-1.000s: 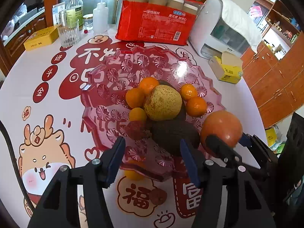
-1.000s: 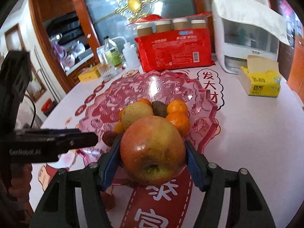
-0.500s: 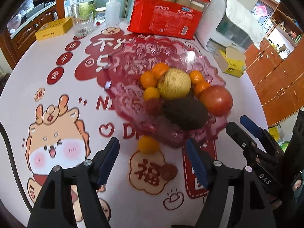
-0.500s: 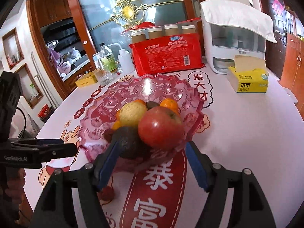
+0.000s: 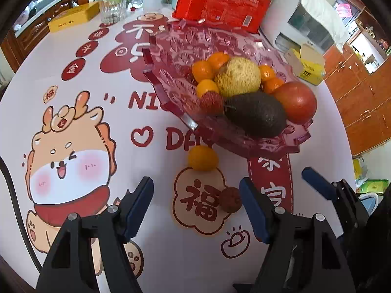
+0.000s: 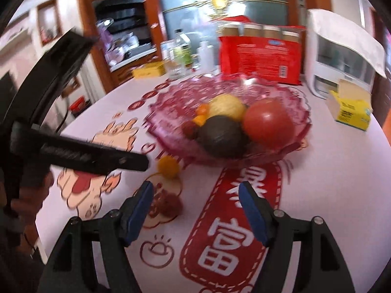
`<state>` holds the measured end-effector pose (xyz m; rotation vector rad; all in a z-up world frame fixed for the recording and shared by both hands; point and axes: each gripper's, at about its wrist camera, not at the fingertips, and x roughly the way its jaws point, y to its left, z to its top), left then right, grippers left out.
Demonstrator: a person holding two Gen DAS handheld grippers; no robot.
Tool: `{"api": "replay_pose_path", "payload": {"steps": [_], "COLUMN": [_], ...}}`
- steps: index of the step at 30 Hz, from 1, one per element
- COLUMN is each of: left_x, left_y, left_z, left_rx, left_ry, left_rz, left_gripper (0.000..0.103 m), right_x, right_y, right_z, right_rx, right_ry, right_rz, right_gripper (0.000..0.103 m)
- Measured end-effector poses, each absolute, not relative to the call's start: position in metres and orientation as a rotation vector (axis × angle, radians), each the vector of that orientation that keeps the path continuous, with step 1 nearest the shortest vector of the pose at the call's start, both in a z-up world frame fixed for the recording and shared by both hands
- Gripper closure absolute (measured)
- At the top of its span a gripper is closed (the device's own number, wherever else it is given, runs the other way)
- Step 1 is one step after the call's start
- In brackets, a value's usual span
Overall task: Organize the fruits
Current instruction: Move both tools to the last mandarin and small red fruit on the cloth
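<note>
A pink glass dish (image 5: 171, 48) holds a yellow pear (image 5: 238, 77), a dark avocado (image 5: 256, 114), a red apple (image 5: 297, 102), several mandarins and a lychee (image 5: 211, 102). In front of the dish a small orange (image 5: 202, 157) and a second lychee (image 5: 231, 199) lie on the tablecloth. My left gripper (image 5: 195, 190) is open just short of them, with nothing between its pads. My right gripper (image 6: 195, 190) is open too and holds nothing. Its blurred view shows the apple (image 6: 268, 122), the avocado (image 6: 221, 136), the loose orange (image 6: 168, 167) and the loose lychee (image 6: 171, 204).
Behind the dish stand a red pack of paper cups (image 5: 220, 2), a white appliance (image 5: 305, 19) and a yellow tissue box (image 5: 308, 68). At the far left are a glass (image 5: 112, 9), bottles and a yellow box (image 5: 73, 18). The round table's edge curves close on the right.
My right gripper let go of the apple, which now rests in the dish, and drew back. My left gripper also opened wider and drew back from the avocado and the dish.
</note>
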<state>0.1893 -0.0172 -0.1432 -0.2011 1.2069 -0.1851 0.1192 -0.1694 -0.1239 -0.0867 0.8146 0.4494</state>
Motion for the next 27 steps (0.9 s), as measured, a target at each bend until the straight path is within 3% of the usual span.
{"api": "replay_pose_path", "payload": {"steps": [12, 23, 27], "left_x": [0.208, 0.221, 0.225], "left_y": [-0.023, -0.038, -0.044], "left_z": [-0.174, -0.193, -0.193], "left_rx": [-0.195, -0.162, -0.147], "left_ry": [1.245, 1.226, 1.199], "left_rz": [-0.222, -0.259, -0.262], "left_gripper": [0.032, 0.035, 0.045], "right_x": [0.119, 0.131, 0.134], "right_y": [-0.14, -0.128, -0.125], "right_z": [-0.153, -0.17, -0.173], "right_rx": [-0.177, -0.195, -0.203], "right_ry": [0.892, 0.972, 0.982], "right_rz": [0.538, 0.606, 0.614], "right_gripper": [0.031, 0.051, 0.057]}}
